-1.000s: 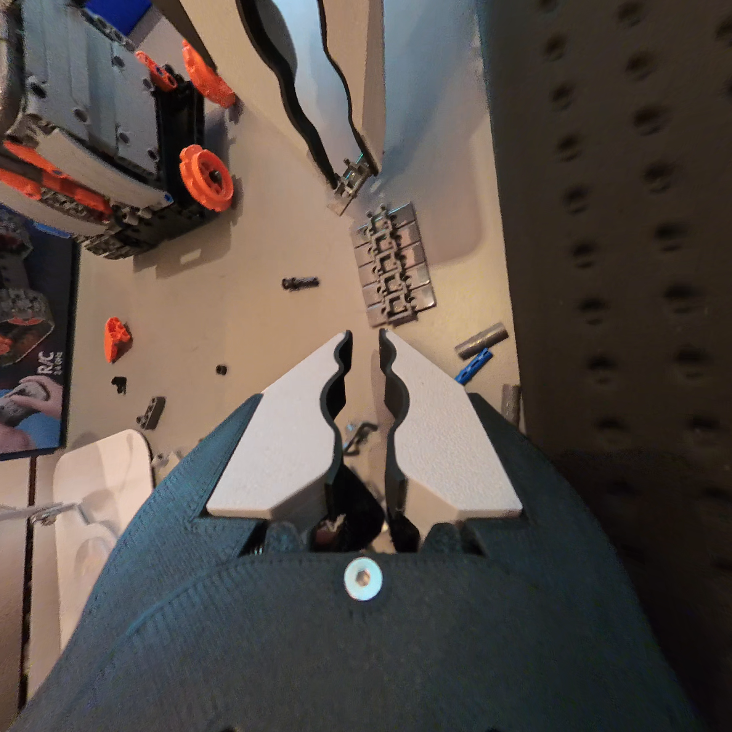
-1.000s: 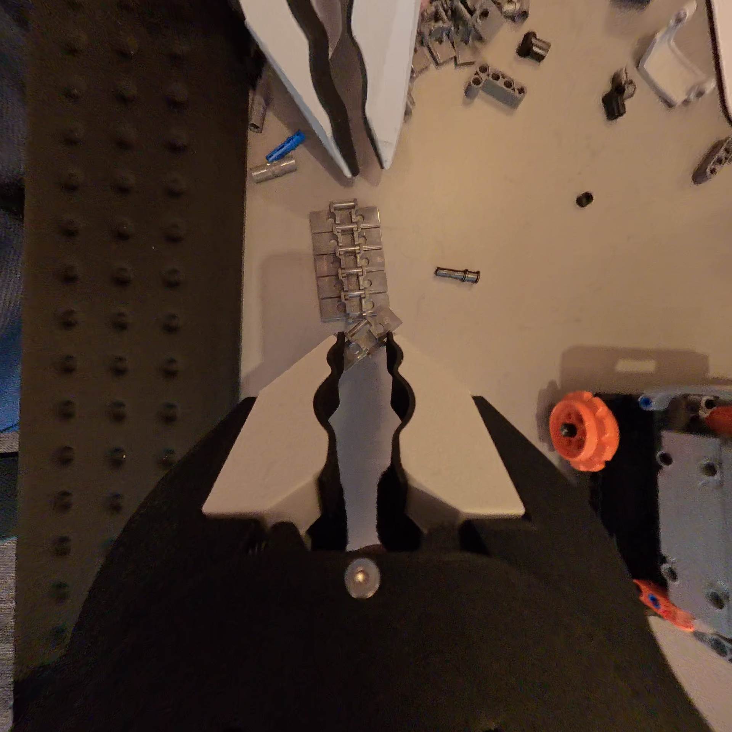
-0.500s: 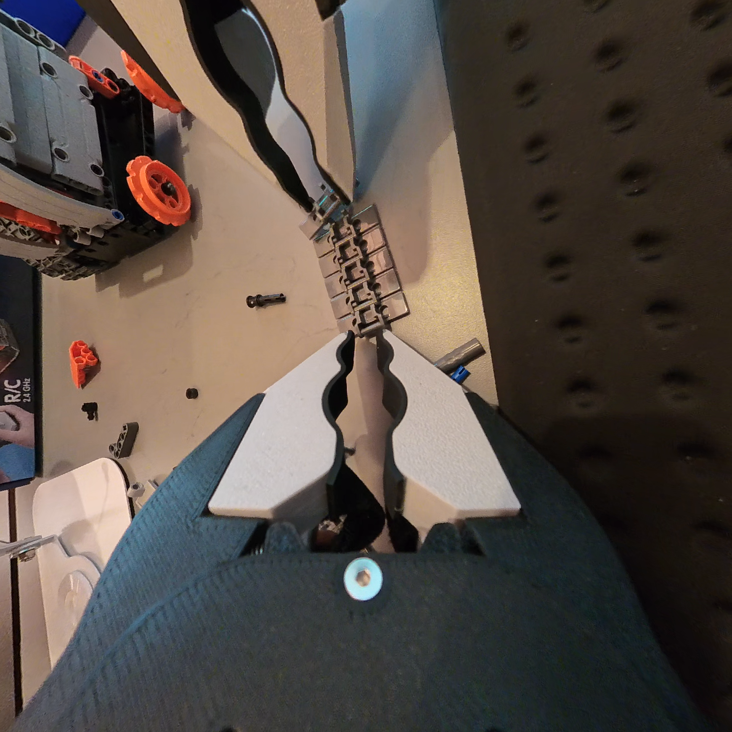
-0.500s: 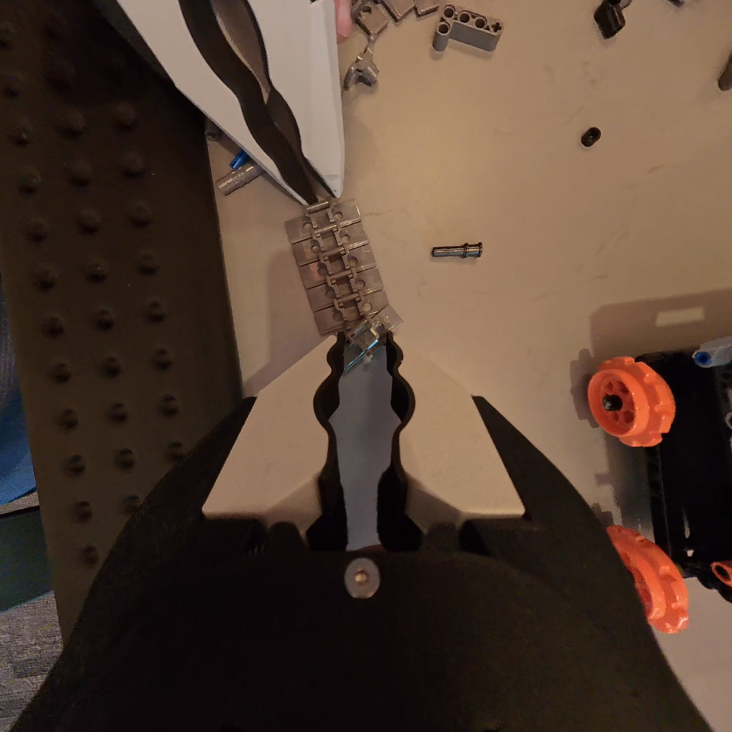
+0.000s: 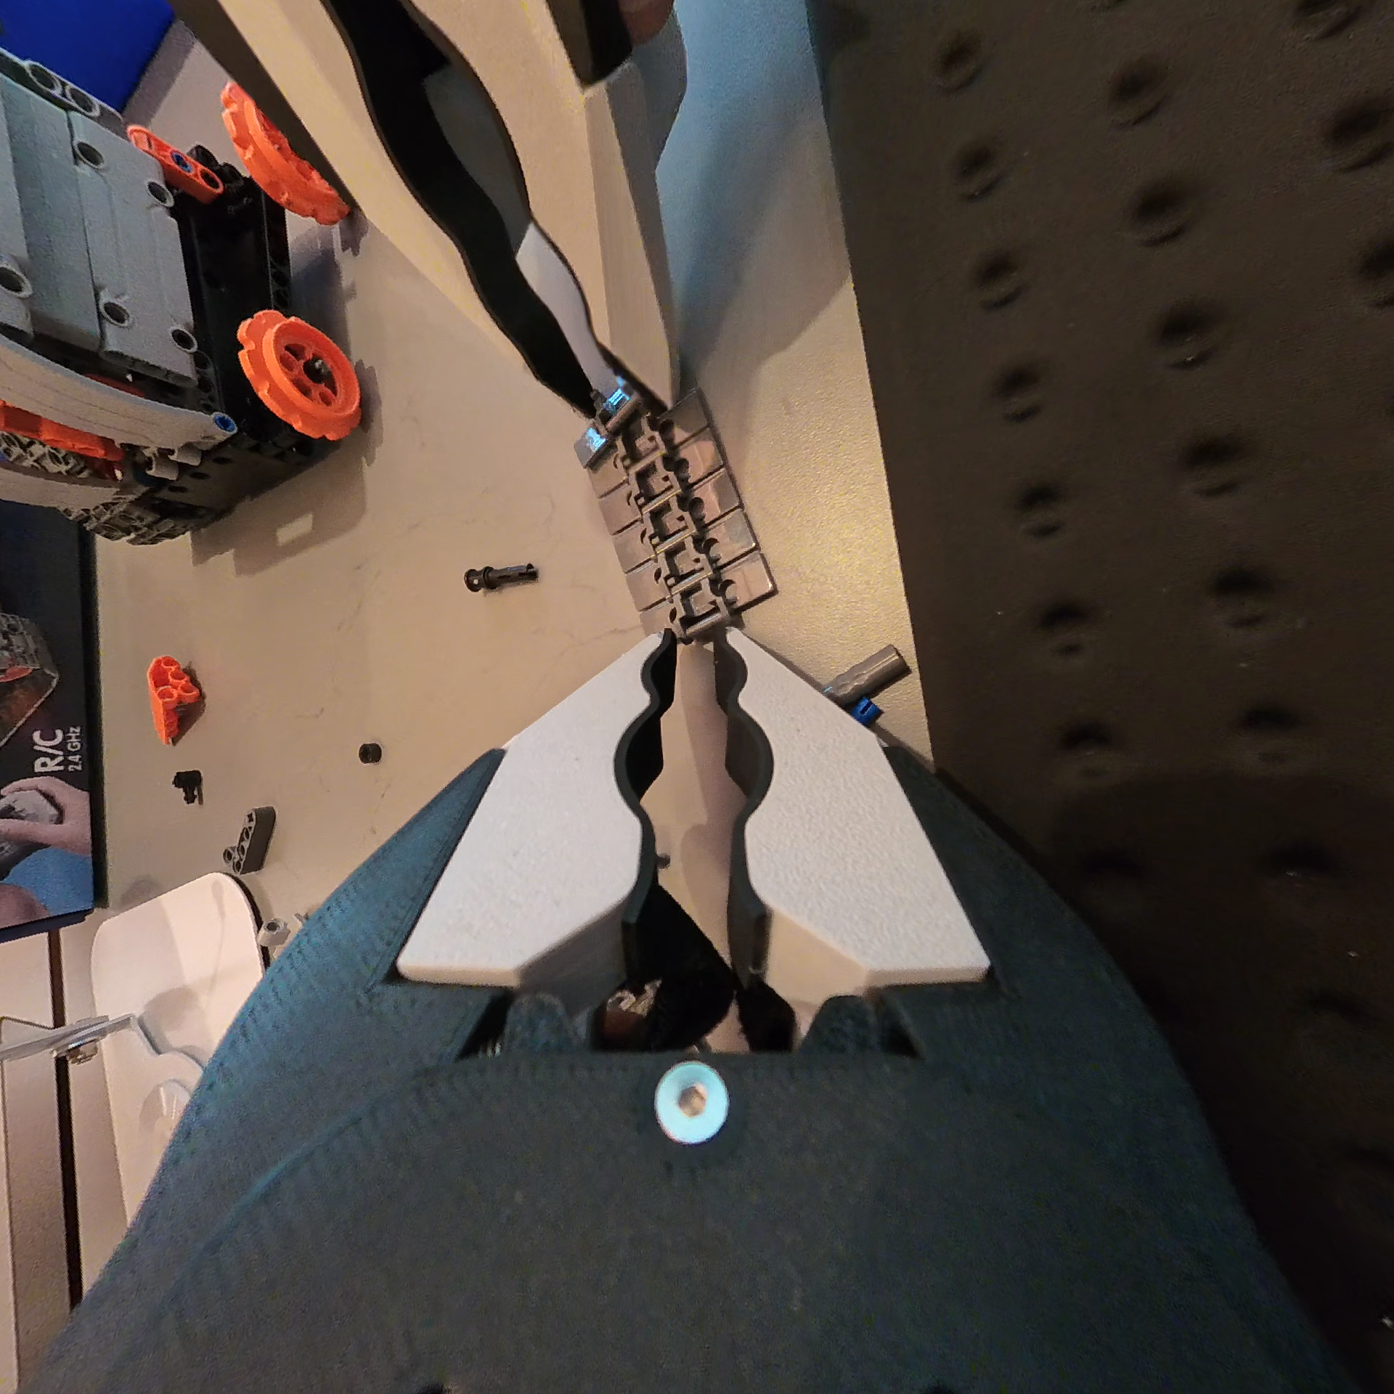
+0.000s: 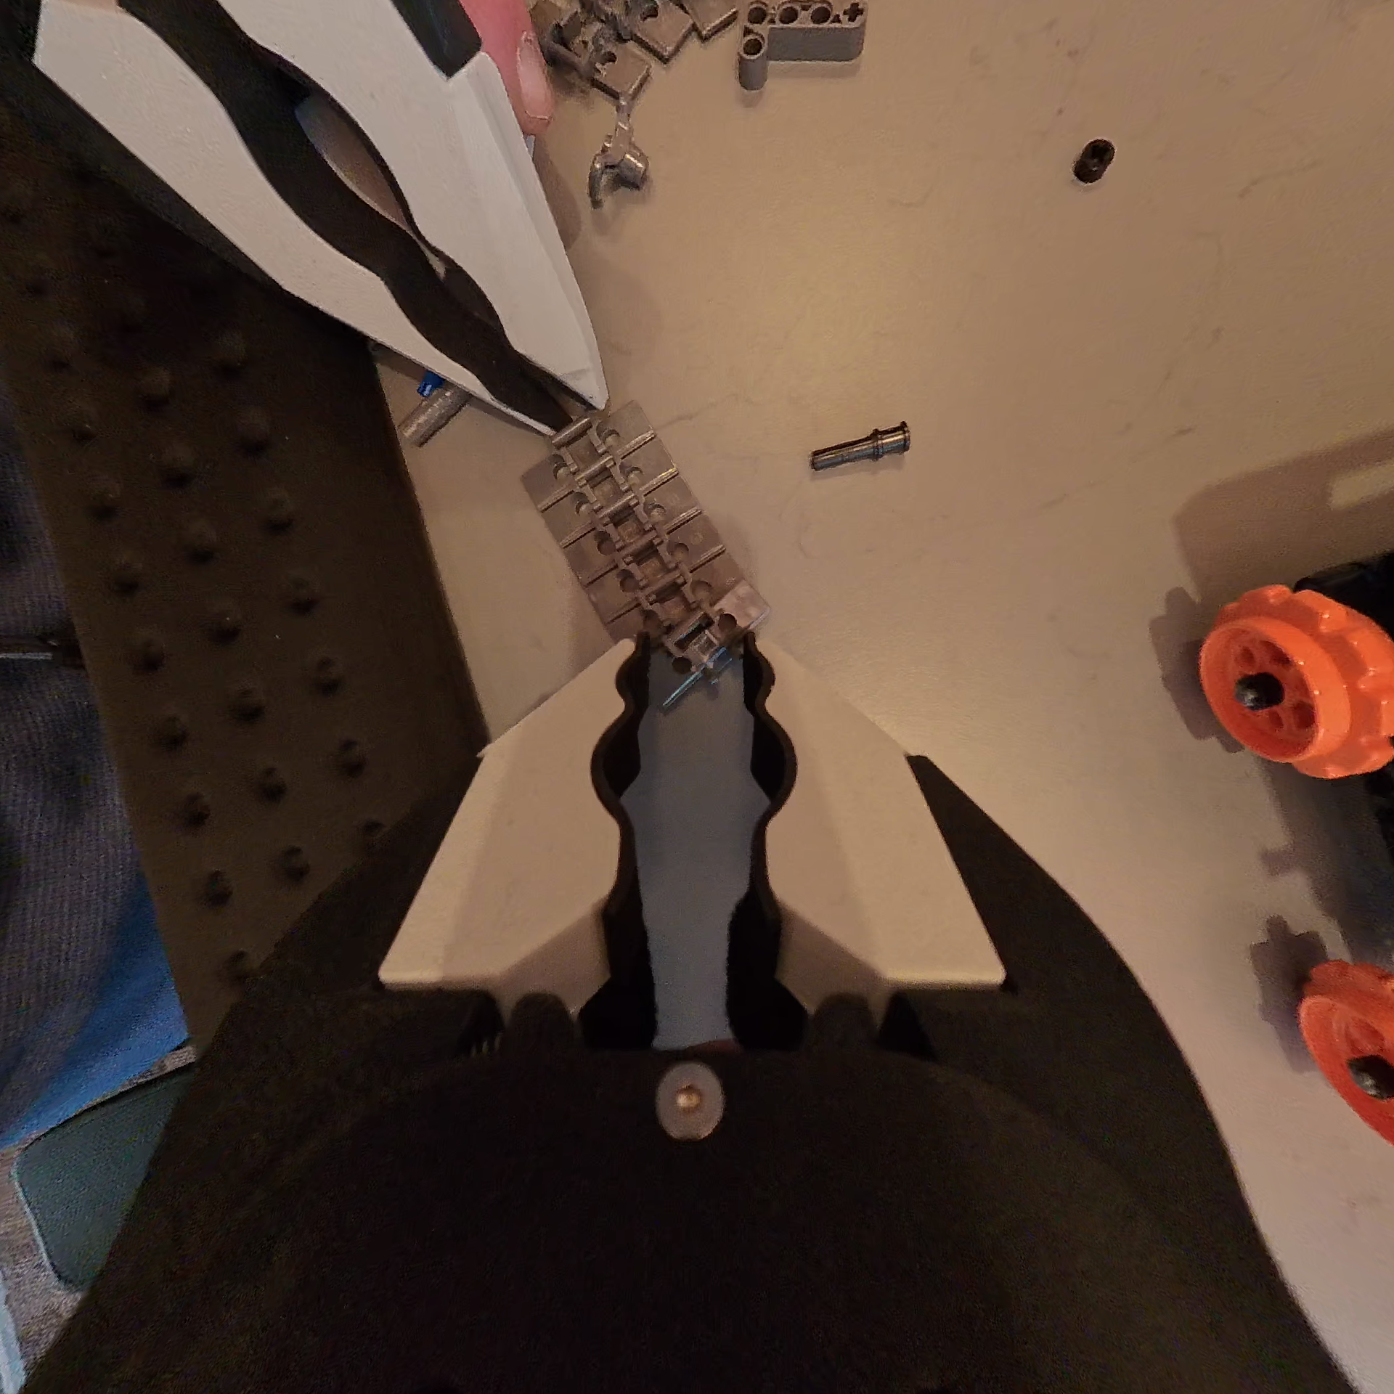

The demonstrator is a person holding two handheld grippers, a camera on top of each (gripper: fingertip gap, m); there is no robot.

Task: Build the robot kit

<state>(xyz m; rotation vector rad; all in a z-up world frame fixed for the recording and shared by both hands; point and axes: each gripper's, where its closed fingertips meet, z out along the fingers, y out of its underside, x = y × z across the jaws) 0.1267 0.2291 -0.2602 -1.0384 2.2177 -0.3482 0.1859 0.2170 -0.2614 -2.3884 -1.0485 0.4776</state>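
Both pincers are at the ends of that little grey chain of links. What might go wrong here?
The right gripper pinches only the tilted end link of the grey chain, so the link may slip out or pop off. The left gripper just meets the other end with a narrow gap between its fingers; closing badly there could shove the chain along the table. A small grey tube and a blue peg beside that gripper could get knocked.

Two close wrist cameras, facing each other downward across one shared grey track strip [image 5: 683, 520] [image 6: 641, 535] (opposite ends).
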